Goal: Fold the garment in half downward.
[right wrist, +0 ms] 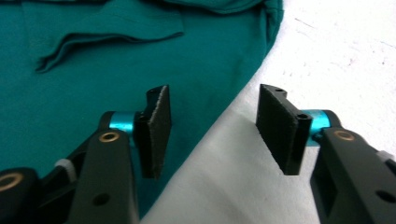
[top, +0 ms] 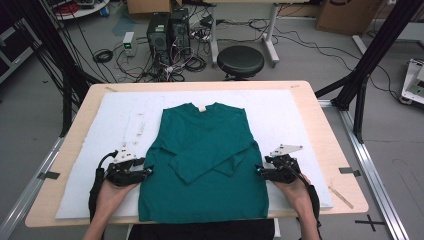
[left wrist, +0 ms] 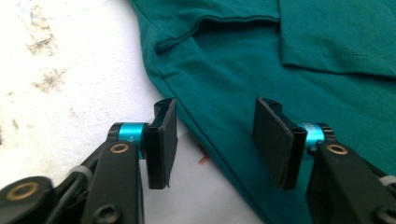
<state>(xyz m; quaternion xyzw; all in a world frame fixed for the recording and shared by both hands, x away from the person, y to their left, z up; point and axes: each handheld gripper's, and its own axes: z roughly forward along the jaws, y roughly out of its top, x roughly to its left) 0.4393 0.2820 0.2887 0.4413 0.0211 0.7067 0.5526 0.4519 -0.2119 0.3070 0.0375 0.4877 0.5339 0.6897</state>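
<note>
Shirt (top: 205, 165), green, flat on white-covered surface (top: 310, 125), sleeves folded across. Left tongs (left wrist: 215, 140) at 9 o'clock, right tongs (right wrist: 212, 130) at 3 o'clock; both half open, straddling side hems, not pinching.

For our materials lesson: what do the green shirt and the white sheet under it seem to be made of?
Shirt: probably soft knit cotton, matte; it folds limply and shows stitched hems. White sheet: perhaps felt or foam padding, matte, slightly fuzzy, with smudges; the look leaves this open.
</note>
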